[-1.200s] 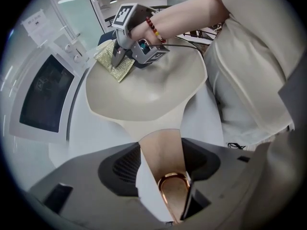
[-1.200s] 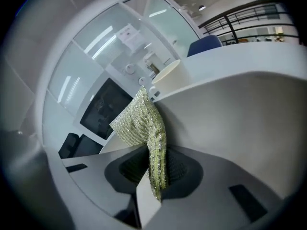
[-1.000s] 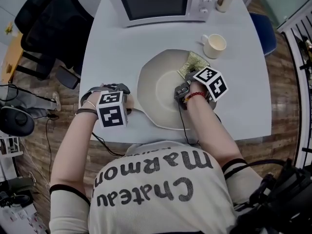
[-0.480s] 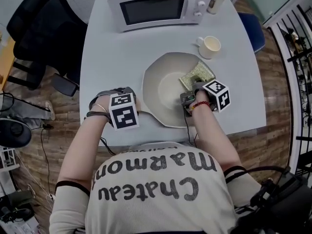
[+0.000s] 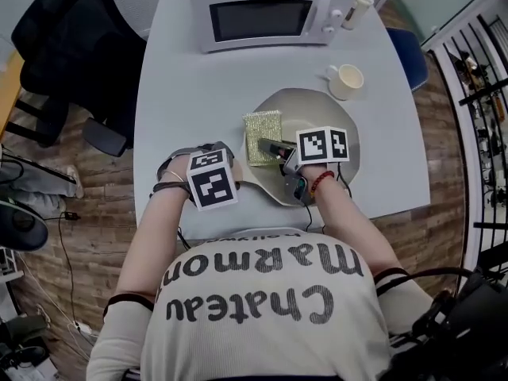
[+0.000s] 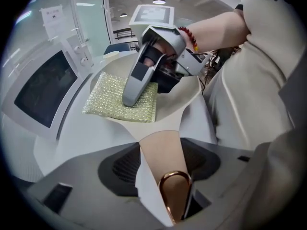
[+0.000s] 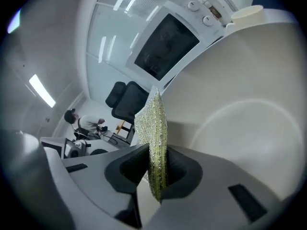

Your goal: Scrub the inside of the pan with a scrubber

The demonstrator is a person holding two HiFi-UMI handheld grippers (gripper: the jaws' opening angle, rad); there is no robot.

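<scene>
1. Head view: the cream pan point(image 5: 321, 111) sits on the grey worktop point(image 5: 182, 94) in front of you. Its handle point(image 5: 238, 178) points toward your left side.
2. Your left gripper point(image 5: 225, 159) is at that handle, near the worktop's front edge. In the left gripper view its jaws are clenched on the handle's tapered stem, just ahead of the copper-coloured hanging loop point(image 6: 174, 195) at the handle's end.
3. Your right gripper point(image 5: 271, 147) reaches across the pan from the right, with its marker cube above the bowl.
4. In the right gripper view its jaws are clamped on the green-gold mesh scrubber point(image 7: 156, 138), which shows edge-on between them. The pan's pale inside fills the right of that view.
5. The scrubber lies at the pan's left side, against the inner wall. Part of it reaches over the rim toward the worktop.
6. Behind the pan a white microwave point(image 5: 270, 13) stands at the worktop's far edge. A cream cup point(image 5: 347, 80) stands just beyond the pan's far right rim, and whether it touches the rim cannot be made out.
7. A black office chair point(image 5: 67, 50) stands off the worktop's left side.
</scene>
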